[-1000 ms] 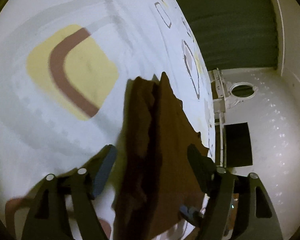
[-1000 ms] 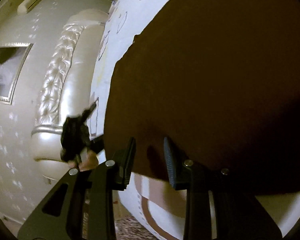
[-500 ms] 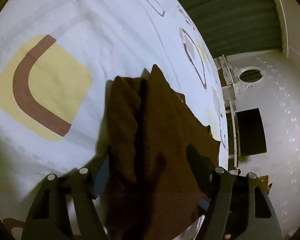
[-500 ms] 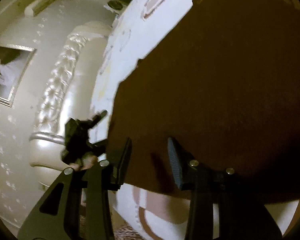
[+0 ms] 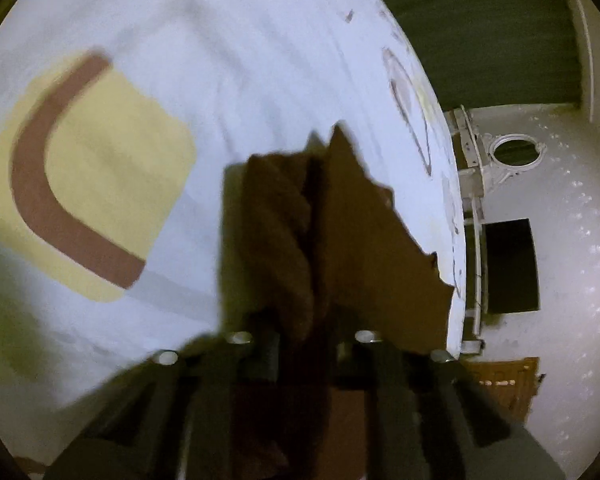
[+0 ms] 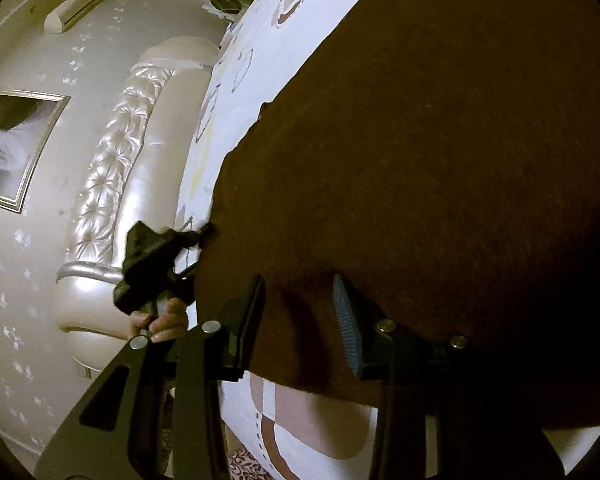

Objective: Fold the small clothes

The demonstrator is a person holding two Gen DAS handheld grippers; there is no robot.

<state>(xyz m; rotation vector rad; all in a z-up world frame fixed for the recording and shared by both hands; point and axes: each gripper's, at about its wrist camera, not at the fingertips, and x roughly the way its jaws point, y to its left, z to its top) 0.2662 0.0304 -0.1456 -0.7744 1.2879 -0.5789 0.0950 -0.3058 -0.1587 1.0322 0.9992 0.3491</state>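
Note:
A brown cloth [image 5: 340, 240] lies bunched on a white bedsheet [image 5: 180, 40] printed with yellow and brown shapes. In the left wrist view my left gripper [image 5: 306, 344] has its jaws drawn close together on the near edge of the brown cloth, which rises in folds between them. In the right wrist view the same brown cloth [image 6: 440, 160] spreads wide over the bed. My right gripper [image 6: 298, 308] is open, its jaws standing over the cloth's near edge with nothing between them. My left gripper also shows there [image 6: 204, 236], held in a hand at the cloth's left edge.
A padded cream headboard [image 6: 112, 184] runs along the bed's left side in the right wrist view. A framed picture [image 6: 16, 140] hangs on the wall. In the left wrist view, a white cabinet with a dark opening [image 5: 508, 264] and a green curtain [image 5: 480, 20] stand beyond the bed.
My left gripper has closed from wide open onto the near edge of the brown cloth. My right gripper has stayed open over the cloth's edge, shifting only slightly.

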